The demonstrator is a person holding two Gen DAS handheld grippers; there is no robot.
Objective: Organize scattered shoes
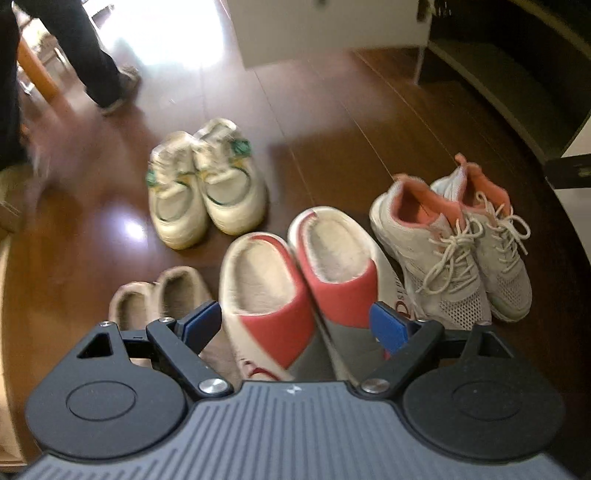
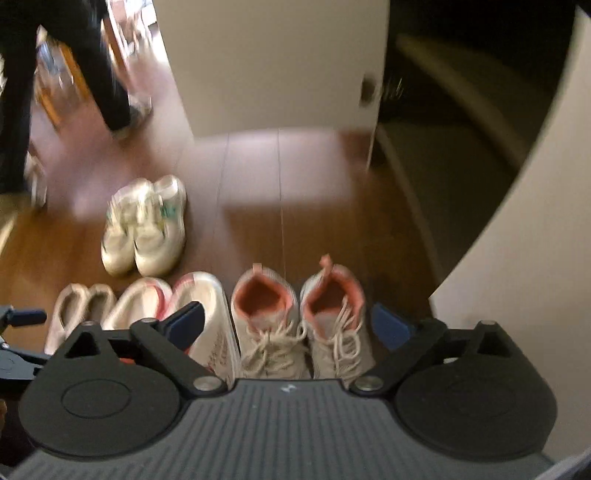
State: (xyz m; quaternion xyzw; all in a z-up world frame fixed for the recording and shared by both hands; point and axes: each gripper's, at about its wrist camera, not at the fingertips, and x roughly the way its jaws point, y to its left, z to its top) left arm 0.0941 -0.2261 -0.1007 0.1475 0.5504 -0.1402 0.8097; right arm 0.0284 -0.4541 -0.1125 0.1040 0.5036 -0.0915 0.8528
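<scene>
Your left gripper (image 1: 295,325) hangs over the red-and-white slippers (image 1: 295,273), its blue-padded tongs spread wide apart and clamped on nothing. The pads flank the pair from above; whether either pad touches a slipper you cannot tell from this angle.

Landmark: the red-and-white slippers, side by side on the wooden floor (image 1: 314,129), fleece openings up.

- Grey sneakers with pink lining (image 1: 454,243): just beside the slippers on their right, paired, laces loose. The nearer sneaker looks to touch or nearly touch the right slipper.
- Small beige slippers (image 1: 155,295): just beside the landmark on its left, paired, partly hidden behind your left gripper's finger.
- White sneakers with green trim (image 1: 207,184): beyond the landmark and a little left, paired, apart from the row of three.
- White cabinet door (image 1: 325,29): well beyond the landmark; an open dark shelf (image 1: 517,74) lies beyond and to the right.
- A person's dark trouser leg (image 1: 81,51) and shoe stand far beyond the landmark, to the left, blurred.

Your right gripper (image 2: 288,325) hovers over the grey sneakers with pink lining (image 2: 299,325), tongs likewise wide apart, gripping nothing. In this view the red-and-white slippers (image 2: 173,306) sit just left of those sneakers, and part of your left gripper (image 2: 18,332) shows at the left edge.
</scene>
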